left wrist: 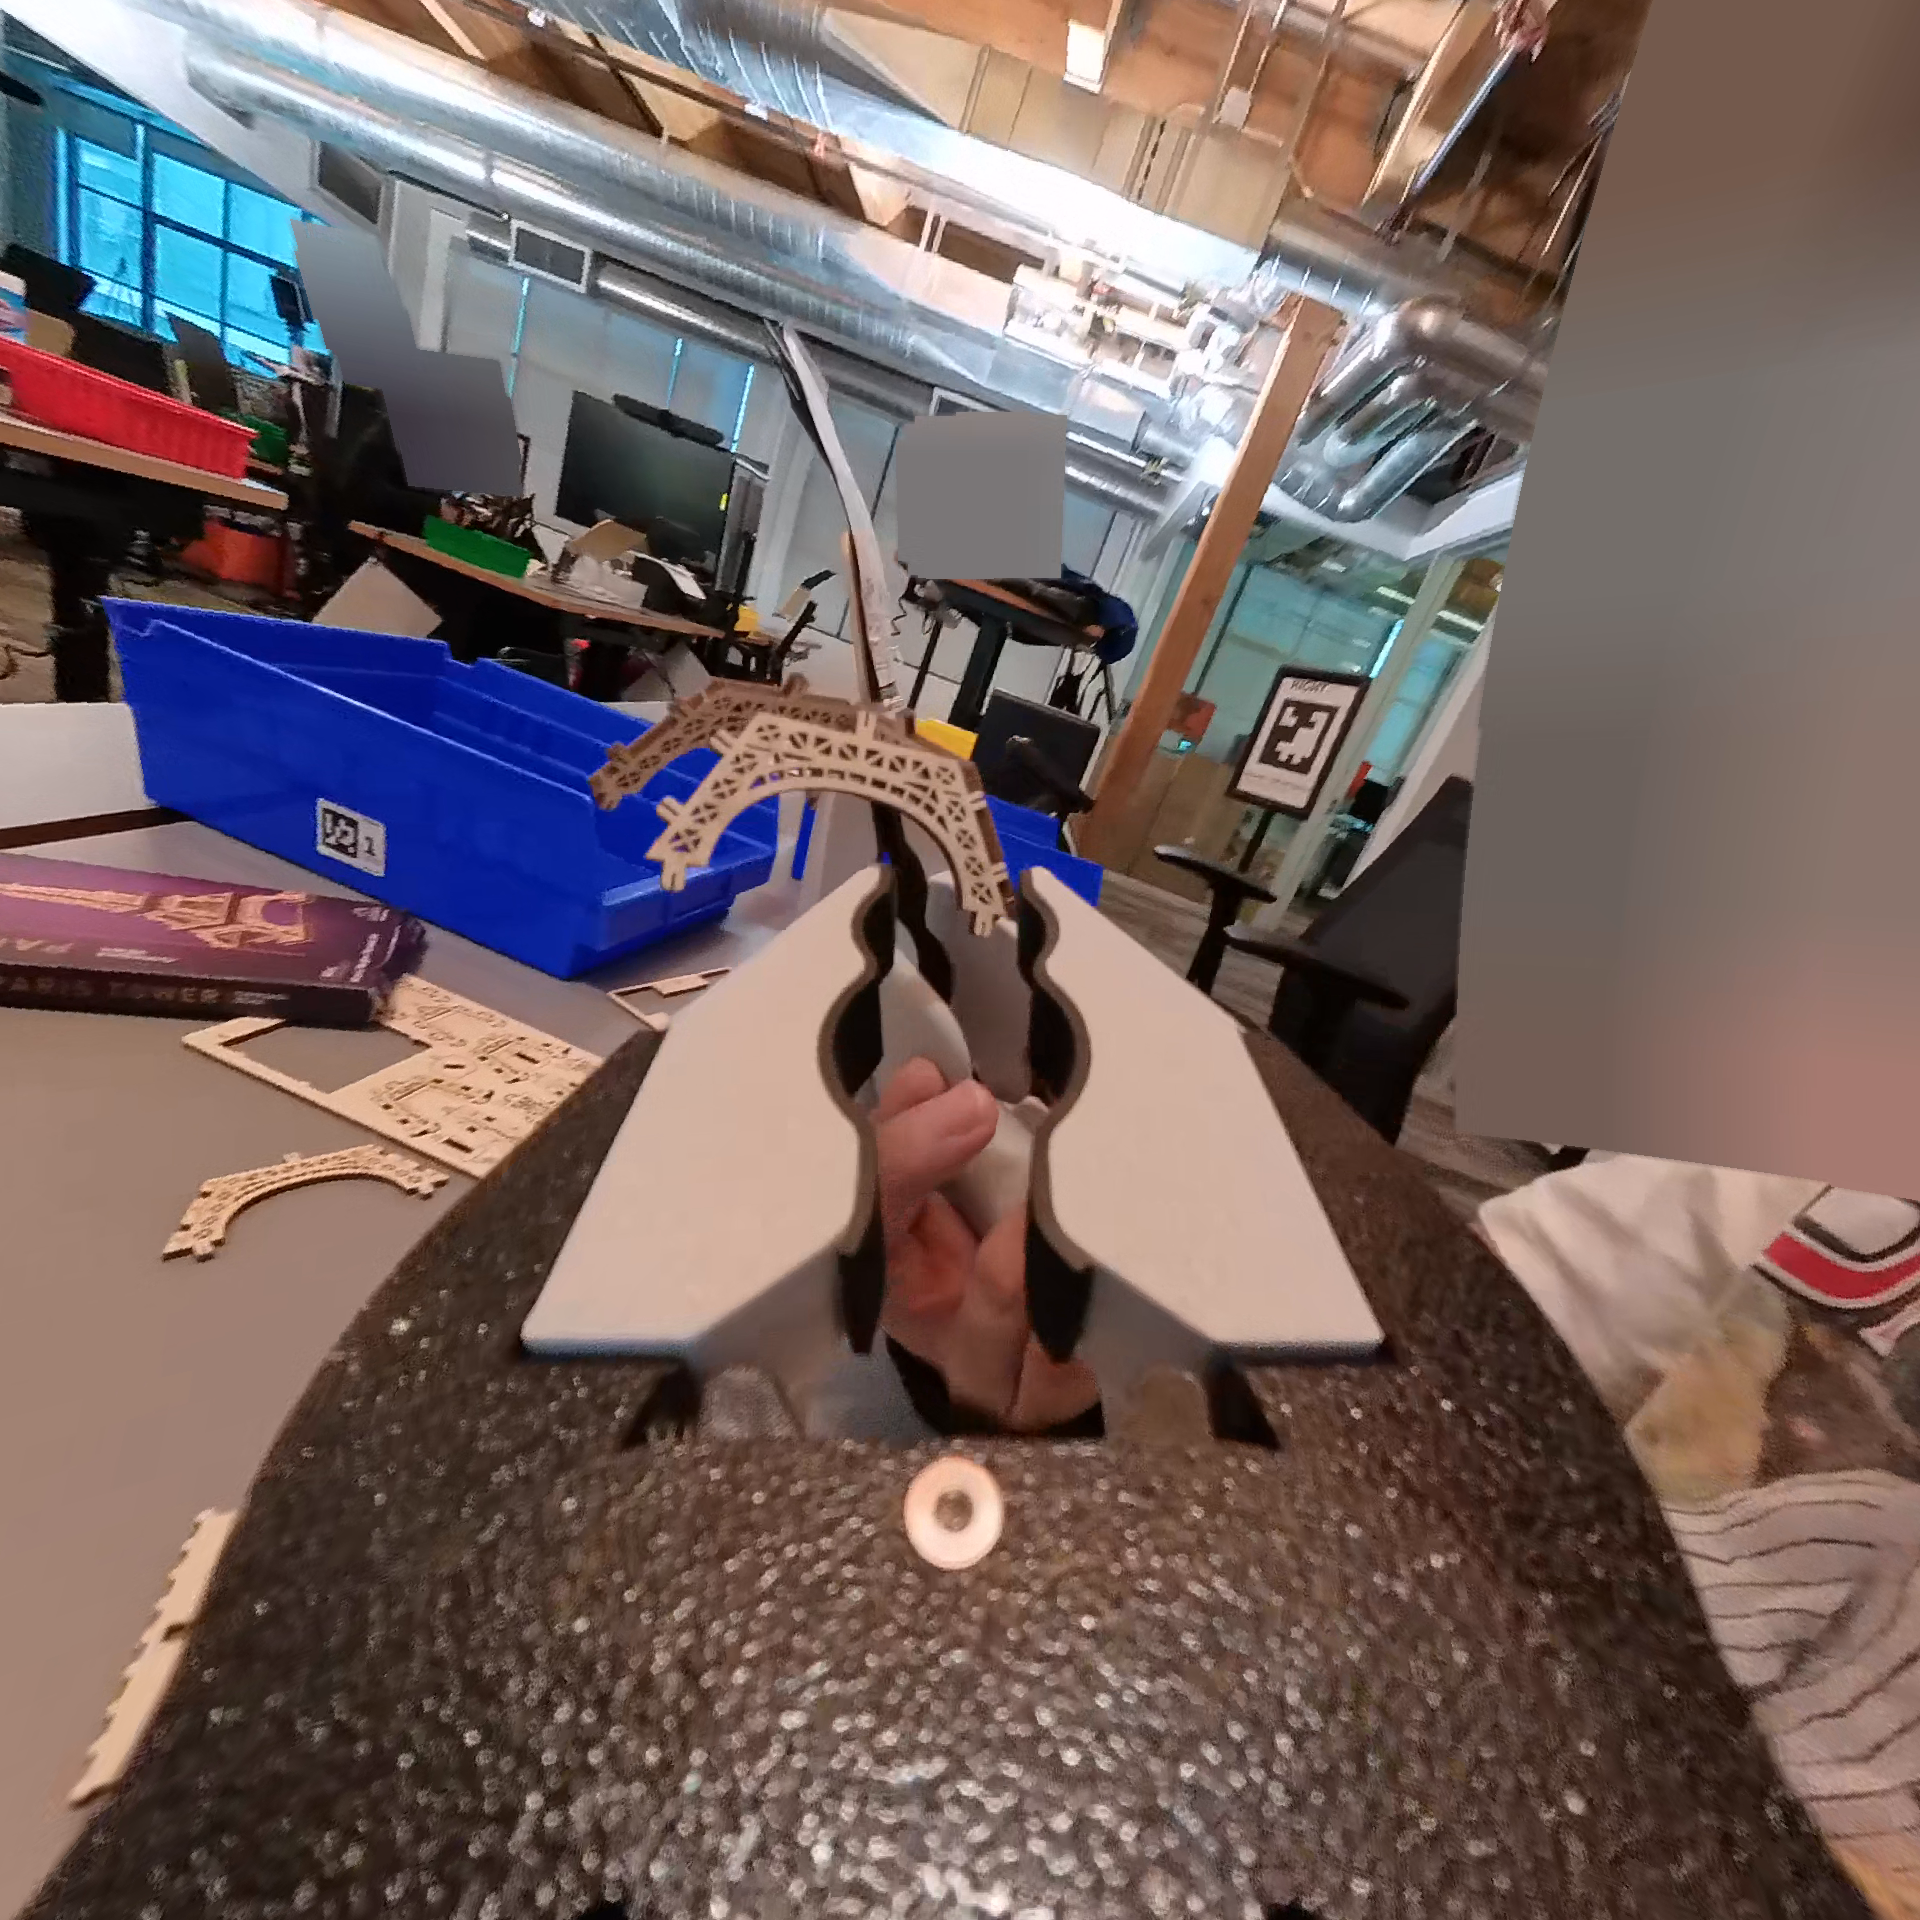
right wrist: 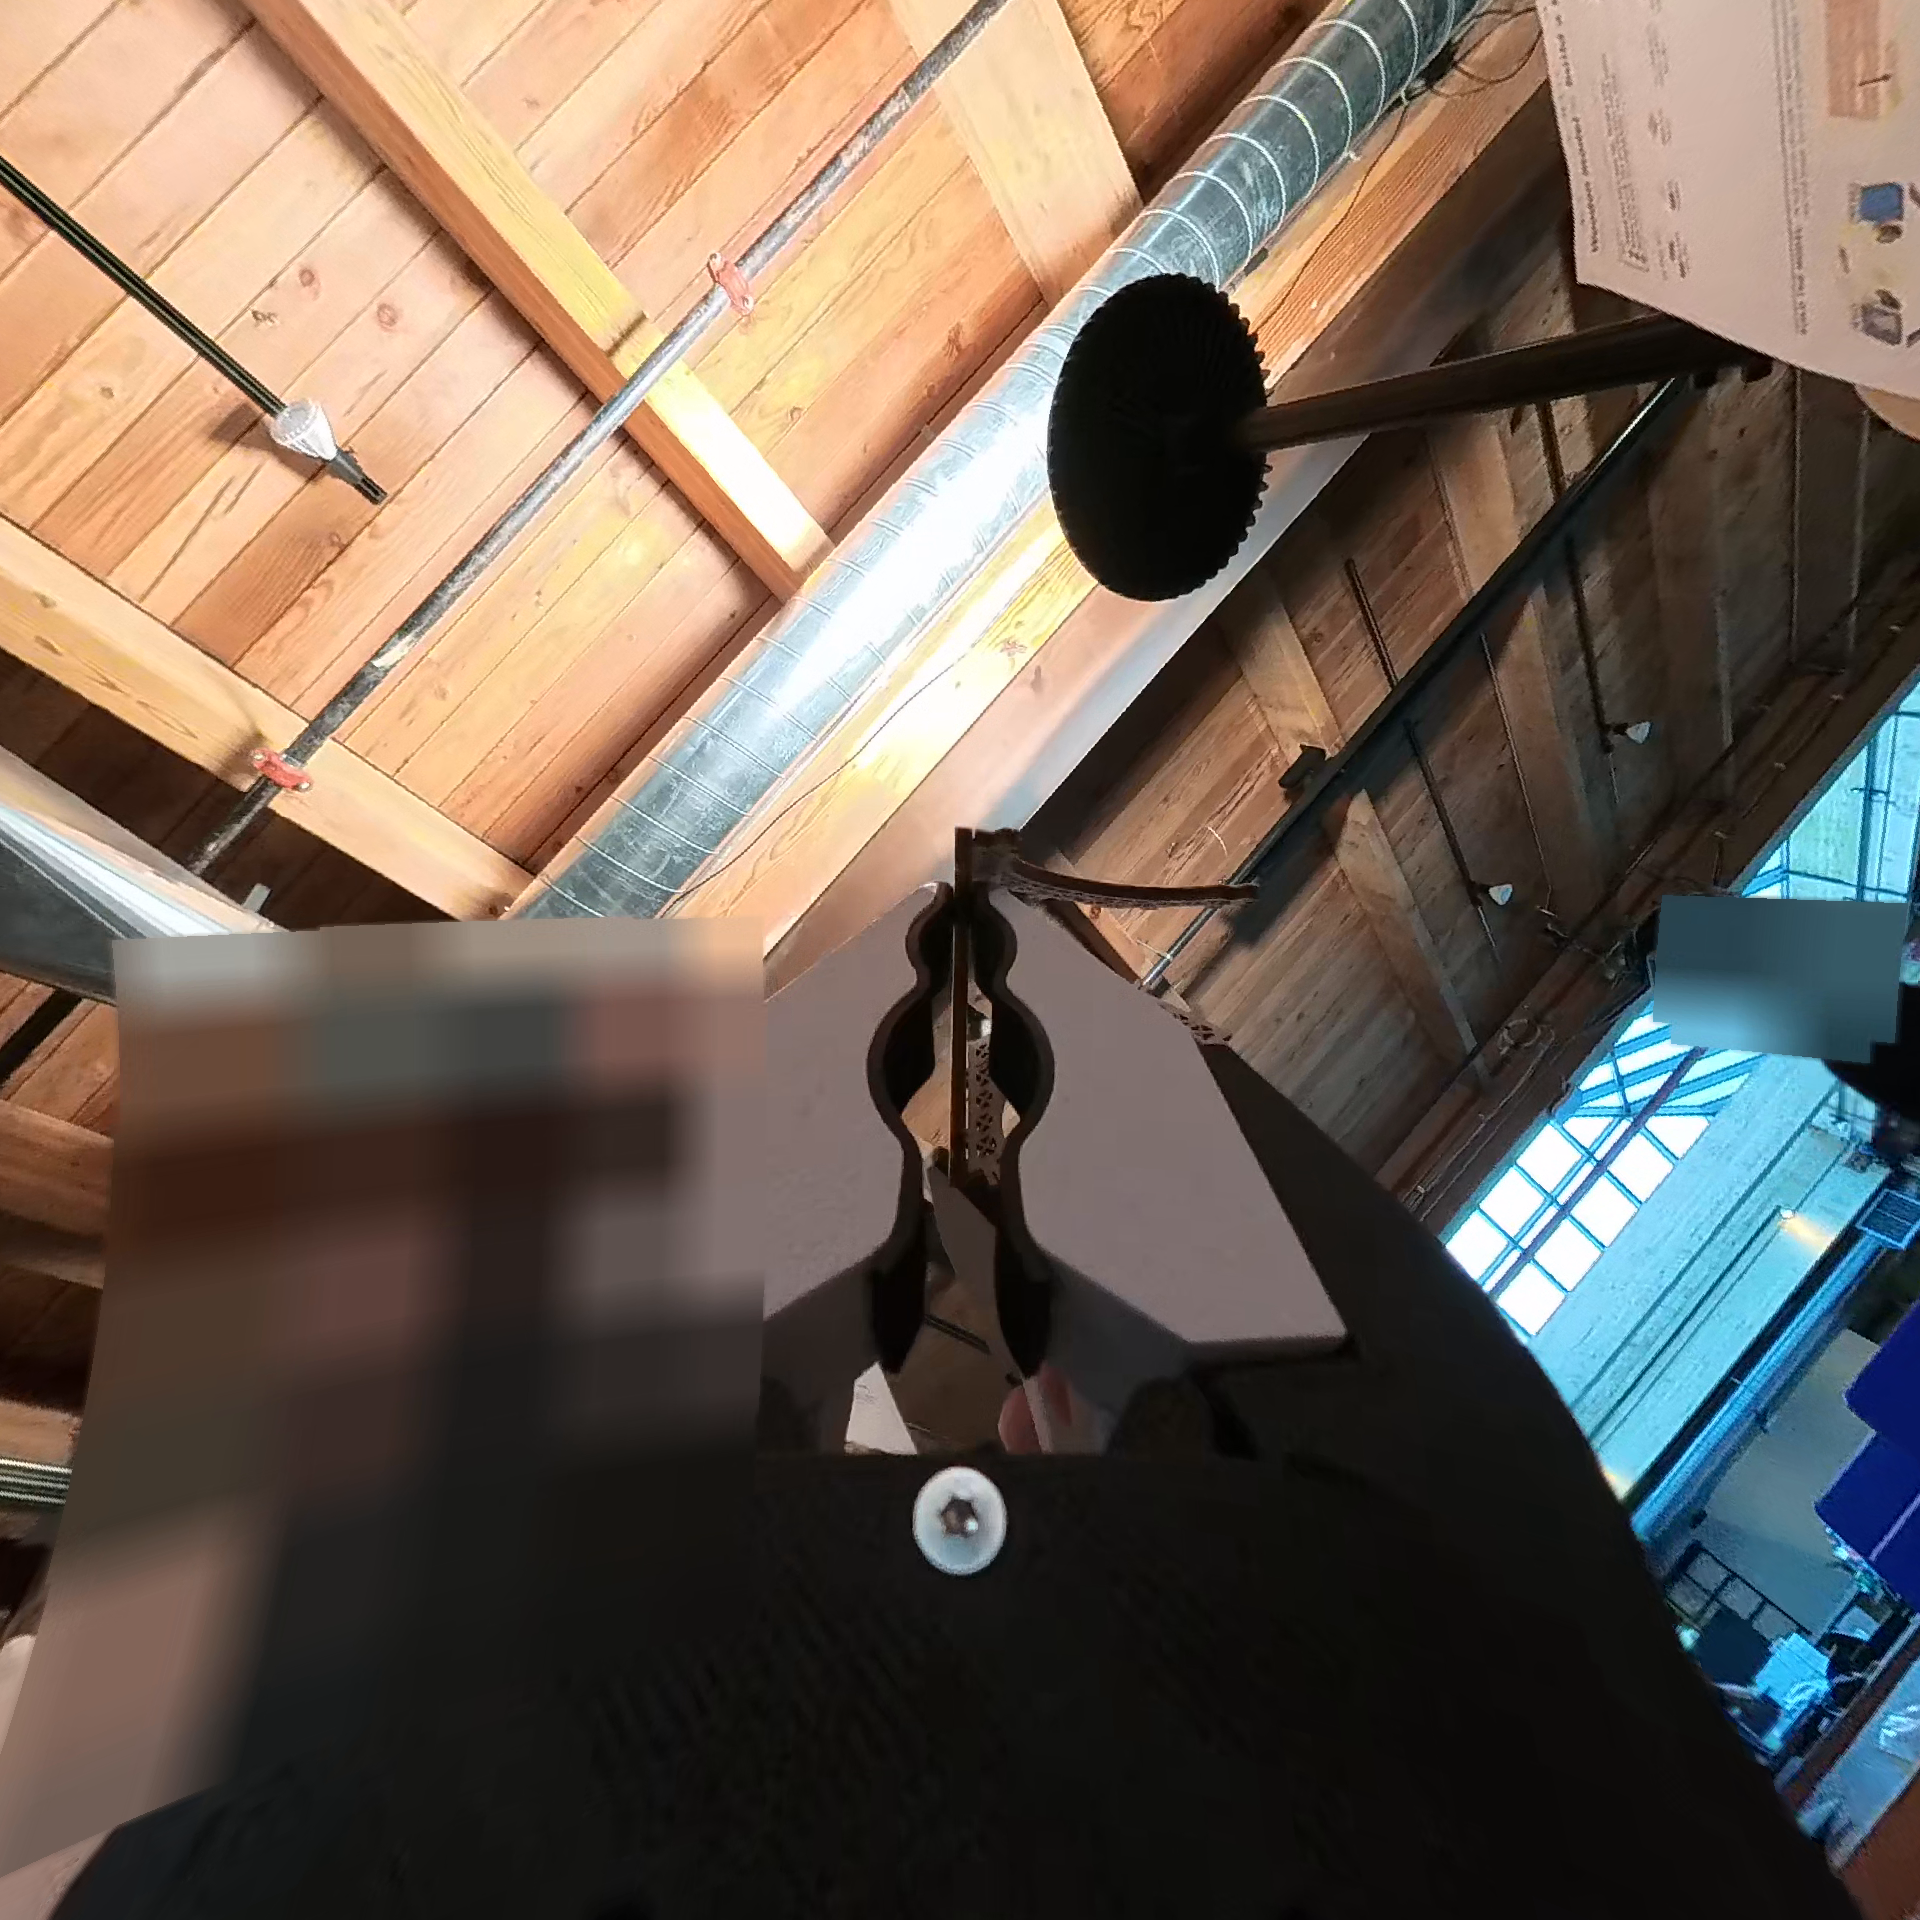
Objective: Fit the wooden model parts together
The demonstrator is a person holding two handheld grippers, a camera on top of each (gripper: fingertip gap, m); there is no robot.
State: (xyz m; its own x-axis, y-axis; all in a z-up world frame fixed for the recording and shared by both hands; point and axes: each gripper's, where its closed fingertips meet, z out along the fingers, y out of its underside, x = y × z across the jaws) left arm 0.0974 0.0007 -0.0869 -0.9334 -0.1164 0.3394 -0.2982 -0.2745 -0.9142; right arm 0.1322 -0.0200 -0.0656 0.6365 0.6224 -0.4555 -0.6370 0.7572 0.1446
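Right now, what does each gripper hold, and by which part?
Right gripper: shut on the wooden model, along its thin edge. Left gripper: cannot tell whether it grips the model.

your left wrist camera sits close behind the left claw (left wrist: 951, 904), facing roughly level across the grey tabletop (left wrist: 125, 1340) toward the long blue plastic bin (left wrist: 416, 790) and the office beyond. your right wrist camera sits just behind the right claw (right wrist: 961, 914), tilted steeply up at the wooden plank ceiling (right wrist: 416, 343). both views share the tan laser-cut lattice arch model (left wrist: 821, 774), seen edge-on (right wrist: 982, 1101) from the right.
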